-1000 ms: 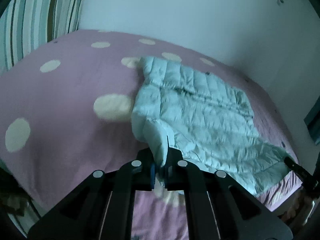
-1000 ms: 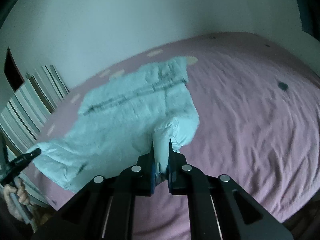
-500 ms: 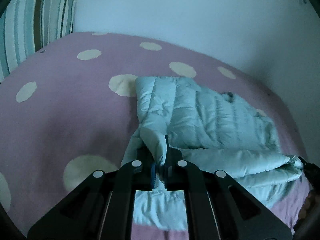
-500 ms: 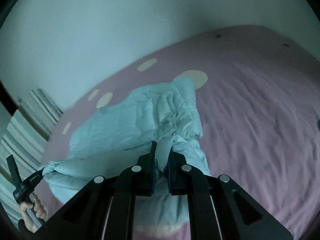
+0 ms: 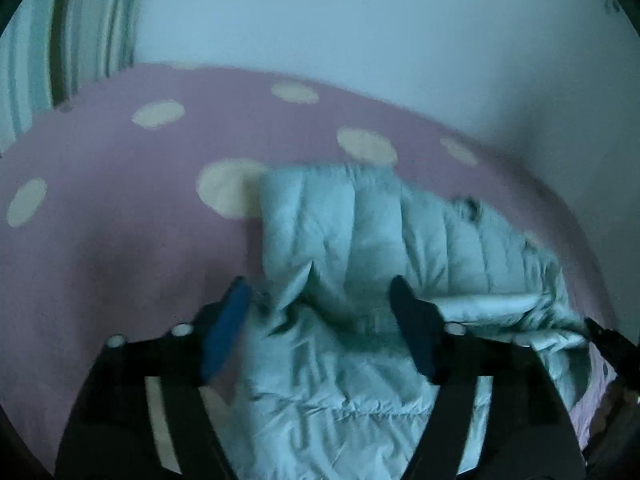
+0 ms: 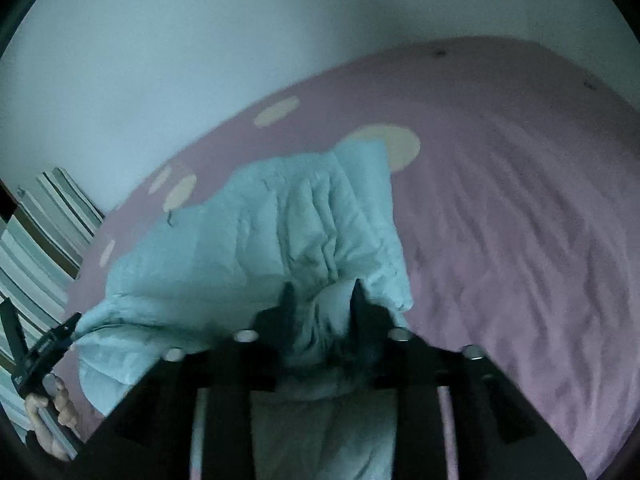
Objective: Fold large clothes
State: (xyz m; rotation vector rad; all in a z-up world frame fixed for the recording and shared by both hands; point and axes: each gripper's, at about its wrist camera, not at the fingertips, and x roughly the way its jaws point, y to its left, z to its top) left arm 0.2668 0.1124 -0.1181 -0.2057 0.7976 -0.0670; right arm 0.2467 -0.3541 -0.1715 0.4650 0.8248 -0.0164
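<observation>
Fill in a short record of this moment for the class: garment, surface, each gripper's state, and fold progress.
garment: pale quilted jacket, folded over on itself
surface: pink bedspread with cream dots
left gripper: open, fingers astride the jacket
right gripper: open, jacket fabric between its fingers
background: striped pillow, white wall
fold progress: near edge laid over, released

bedspread (image 5: 120, 248): purple, cream dots, wrinkled on its plain side in the right wrist view (image 6: 520, 240). one large dot (image 5: 228, 192) lies mid-bedspread; smaller dots (image 5: 158, 114) run along the bedspread's far edge. wall (image 5: 360, 20): pale, plain, rising directly behind the bedspread's far edge. striped fabric (image 5: 60, 40): teal, white and brown bands, standing at the bedspread's far left corner; also visible at the bedspread's left edge (image 6: 36, 248).
</observation>
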